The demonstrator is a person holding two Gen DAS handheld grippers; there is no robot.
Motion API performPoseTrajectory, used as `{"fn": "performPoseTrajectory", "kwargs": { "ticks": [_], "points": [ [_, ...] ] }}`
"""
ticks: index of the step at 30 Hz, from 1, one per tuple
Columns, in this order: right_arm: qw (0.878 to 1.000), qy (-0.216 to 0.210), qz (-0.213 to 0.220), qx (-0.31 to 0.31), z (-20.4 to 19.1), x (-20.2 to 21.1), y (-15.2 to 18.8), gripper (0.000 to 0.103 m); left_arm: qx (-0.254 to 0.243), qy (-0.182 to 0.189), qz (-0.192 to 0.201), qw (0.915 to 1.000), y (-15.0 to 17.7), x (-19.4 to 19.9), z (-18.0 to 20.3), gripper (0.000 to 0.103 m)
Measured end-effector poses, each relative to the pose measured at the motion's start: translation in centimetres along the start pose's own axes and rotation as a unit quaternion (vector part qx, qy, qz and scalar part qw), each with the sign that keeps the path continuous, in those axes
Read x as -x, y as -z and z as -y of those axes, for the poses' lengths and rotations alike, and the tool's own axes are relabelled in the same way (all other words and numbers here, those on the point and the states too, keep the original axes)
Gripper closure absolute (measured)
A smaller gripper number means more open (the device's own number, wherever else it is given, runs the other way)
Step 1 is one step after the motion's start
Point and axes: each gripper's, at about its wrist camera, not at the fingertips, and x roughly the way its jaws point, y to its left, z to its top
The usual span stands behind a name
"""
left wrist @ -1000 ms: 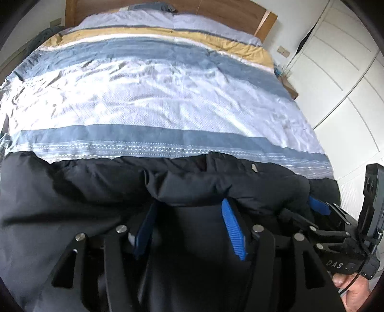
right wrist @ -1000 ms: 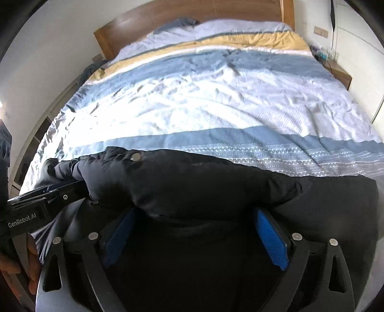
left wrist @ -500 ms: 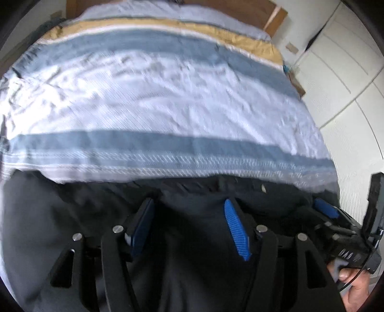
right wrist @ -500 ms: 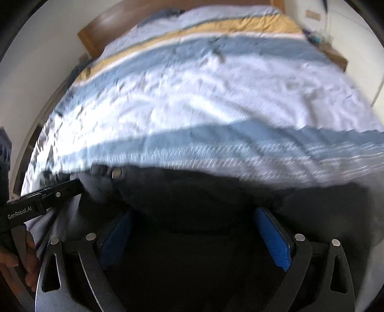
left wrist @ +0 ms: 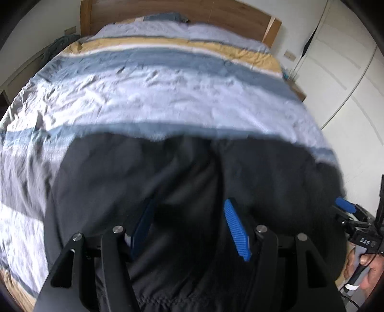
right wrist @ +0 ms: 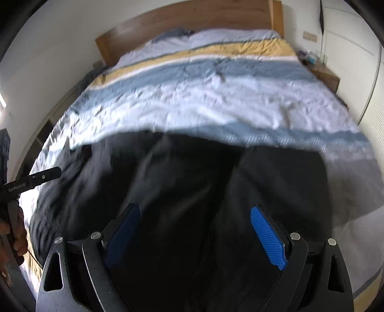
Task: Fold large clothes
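Note:
A black padded jacket (left wrist: 168,168) lies spread across the near end of the bed and fills the lower half of both wrist views (right wrist: 192,172). My left gripper (left wrist: 189,204) hovers over it, open, its blue pads apart and pinching no cloth. My right gripper (right wrist: 194,207) is open wider above the same jacket, and nothing is pinched there either. In the left wrist view the right gripper's blue fingertip (left wrist: 345,208) shows at the jacket's right edge. The left gripper's black finger (right wrist: 45,176) shows at the jacket's left edge in the right wrist view. The picture is blurred.
The striped blue, white and yellow duvet (left wrist: 168,96) covers the bed up to a wooden headboard (left wrist: 192,14). White wardrobe doors (left wrist: 348,84) stand to the right. A wooden nightstand (right wrist: 326,74) sits at the far right corner. A hand (left wrist: 369,264) holds each gripper's handle.
Both grippers had a thick fold of the jacket between their pads. That fold now lies down on the jacket, and both grippers have drawn back and risen, so more bed shows.

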Motion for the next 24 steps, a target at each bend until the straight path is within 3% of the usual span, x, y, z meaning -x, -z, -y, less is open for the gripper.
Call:
{"fn": "performPoseTrajectory", "kwargs": {
  "ticks": [4, 9, 18, 24],
  "points": [
    [1.0, 0.016, -0.009, -0.002, 0.9, -2.3, 1.7, 0.008, -0.003, -0.035, 0.001, 0.9994, 2.0, -2.1, -0.1, 0.044],
    [0.999, 0.029, -0.009, -0.024, 3.6, -3.3, 2.2, 0.006, -0.011, -0.045, 0.011, 0.9989, 2.9, -2.7, 0.3, 0.043],
    [0.988, 0.127, -0.024, -0.084, 9.0, -2.0, 1.7, 0.006, -0.013, -0.053, 0.009, 0.9985, 2.9, -2.1, 0.6, 0.043],
    [0.993, 0.103, 0.003, -0.065, 6.2, 0.9, 1.3, 0.006, -0.01, -0.043, 0.018, 0.9989, 2.5, -0.6, 1.3, 0.043]
  ]
}}
